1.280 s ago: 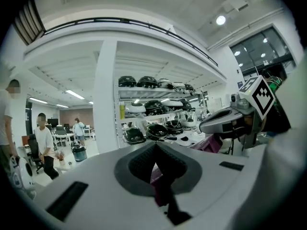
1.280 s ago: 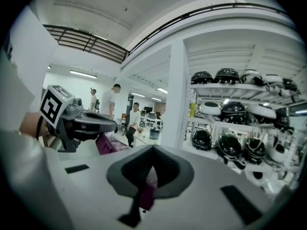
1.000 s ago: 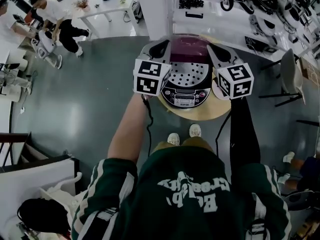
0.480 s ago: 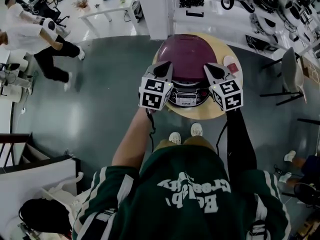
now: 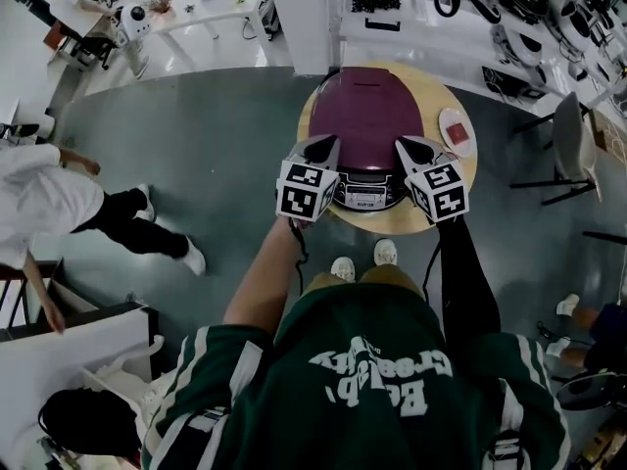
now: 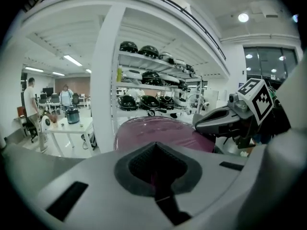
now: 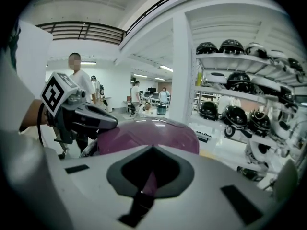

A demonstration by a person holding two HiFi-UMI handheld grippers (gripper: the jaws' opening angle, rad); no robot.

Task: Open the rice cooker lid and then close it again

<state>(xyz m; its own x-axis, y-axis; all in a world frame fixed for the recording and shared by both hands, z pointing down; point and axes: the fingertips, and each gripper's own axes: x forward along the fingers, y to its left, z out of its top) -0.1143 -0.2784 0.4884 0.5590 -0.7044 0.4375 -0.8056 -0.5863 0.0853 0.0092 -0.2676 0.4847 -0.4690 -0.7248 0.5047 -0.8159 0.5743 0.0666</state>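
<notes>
The rice cooker (image 5: pixel 365 125) stands on a round wooden table (image 5: pixel 460 179), its purple lid down and its control panel (image 5: pixel 366 194) facing me. In the left gripper view the purple lid (image 6: pixel 158 133) fills the middle. From the right gripper view the lid (image 7: pixel 153 133) is seen just ahead. My left gripper (image 5: pixel 322 145) is shut and empty at the cooker's front left edge. At the front right edge my right gripper (image 5: pixel 406 146) is shut too, holding nothing. Each gripper shows in the other's view: the right gripper (image 6: pixel 216 122) and the left gripper (image 7: pixel 93 116).
A small pink dish (image 5: pixel 458 130) lies on the table to the cooker's right. Shelves of rice cookers (image 5: pixel 509 8) stand behind. A person in white (image 5: pixel 49 204) walks on the floor at the left. A chair (image 5: pixel 566 150) stands at the right.
The lid, raised a second ago with its inner plate showing, is now down. Both grippers have drawn back to the cooker's front. The person in white has walked nearer at the left.
</notes>
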